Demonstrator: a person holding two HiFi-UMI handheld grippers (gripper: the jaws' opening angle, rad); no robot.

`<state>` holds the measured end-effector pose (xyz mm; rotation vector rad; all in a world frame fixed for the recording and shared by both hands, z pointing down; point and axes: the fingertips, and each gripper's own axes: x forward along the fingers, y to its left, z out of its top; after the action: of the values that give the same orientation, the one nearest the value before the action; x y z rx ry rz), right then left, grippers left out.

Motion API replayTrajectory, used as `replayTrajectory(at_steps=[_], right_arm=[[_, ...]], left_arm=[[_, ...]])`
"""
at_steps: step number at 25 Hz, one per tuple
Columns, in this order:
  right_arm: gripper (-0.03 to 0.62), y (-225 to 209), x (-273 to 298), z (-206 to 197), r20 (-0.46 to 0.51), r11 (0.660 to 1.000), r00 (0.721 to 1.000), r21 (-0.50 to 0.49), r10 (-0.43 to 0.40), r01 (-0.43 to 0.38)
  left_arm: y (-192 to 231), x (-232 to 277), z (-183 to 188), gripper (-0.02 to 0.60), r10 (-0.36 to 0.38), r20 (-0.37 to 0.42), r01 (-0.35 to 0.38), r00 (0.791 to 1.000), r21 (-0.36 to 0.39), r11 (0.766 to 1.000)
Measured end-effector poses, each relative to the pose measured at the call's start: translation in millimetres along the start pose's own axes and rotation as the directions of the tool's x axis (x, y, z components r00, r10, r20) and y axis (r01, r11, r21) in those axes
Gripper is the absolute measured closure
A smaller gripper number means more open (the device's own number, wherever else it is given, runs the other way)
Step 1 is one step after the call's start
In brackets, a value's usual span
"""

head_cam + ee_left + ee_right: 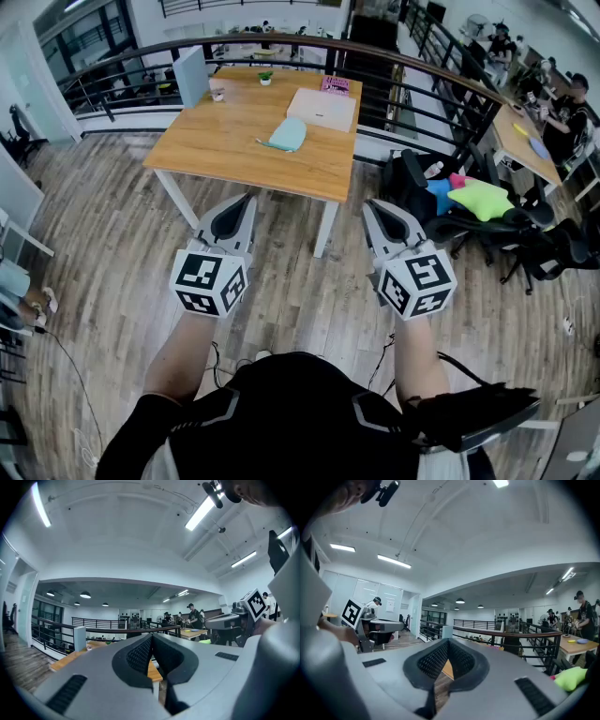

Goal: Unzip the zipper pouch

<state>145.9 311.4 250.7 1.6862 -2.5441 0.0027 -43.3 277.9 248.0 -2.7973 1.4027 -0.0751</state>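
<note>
Head view: the left tongs [249, 199] and the right tongs [369, 204] are held level over the wooden floor [112, 244], each closed with nothing gripped. What appears to be the zipper pouch [286, 134], pale teal, is laid on the counter [216, 141], well apart from both.

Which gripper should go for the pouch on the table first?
Left, marginally. The left gripper and right gripper are both shut, empty, short of the table; the pouch lies ahead, slightly nearer the left one.
</note>
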Motion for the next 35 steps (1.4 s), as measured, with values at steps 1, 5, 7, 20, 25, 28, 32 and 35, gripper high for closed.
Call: replayTrajectory(at_steps=[1,5,7,20,25,28,32,35], right_arm=[[0.586,2,0,0,0.0,1.0,1.0,0.001,0.001,-0.001],[0.586,6,0,-2,-0.001,1.0,1.0,0.012,-0.002,0.002],[0.586,7,1,0,0.005,1.0,1.0,0.019,0.0,0.0],[0.585,9,-1,2,0.008,1.0,1.0,-0.004,0.01,-0.01],[0.585,8,0,-1,0.008,1.0,1.0,0.006,0.014,-0.014],[0.584,10,2,-2,-0.004,1.0,1.0,-0.01,0.011,-0.012],[0.583,10,4,-2,-0.006,1.0,1.0,0.0,0.012,-0.012],[0.555,11,6,0,0.017,1.0,1.0,-0.019,0.015,-0.015]], left_arm=[[1,-2,0,0.552,0.002,-0.001,-0.002,1.0,0.0,1.0],[5,-7,1,0.552,0.003,0.01,-0.003,1.0,-0.005,1.0],[7,-9,2,0.552,0.005,0.013,-0.005,1.0,-0.003,1.0],[6,-10,-6,0.552,-0.008,0.005,0.008,1.0,0.001,1.0],[3,-8,-8,0.551,-0.017,0.008,0.017,1.0,0.0,1.0],[12,-11,-7,0.551,0.025,0.013,-0.025,1.0,0.035,0.999],[17,-11,-8,0.549,0.021,0.012,-0.022,1.0,0.031,0.999],[21,-11,-10,0.549,0.039,0.008,-0.039,0.999,0.051,0.998]])
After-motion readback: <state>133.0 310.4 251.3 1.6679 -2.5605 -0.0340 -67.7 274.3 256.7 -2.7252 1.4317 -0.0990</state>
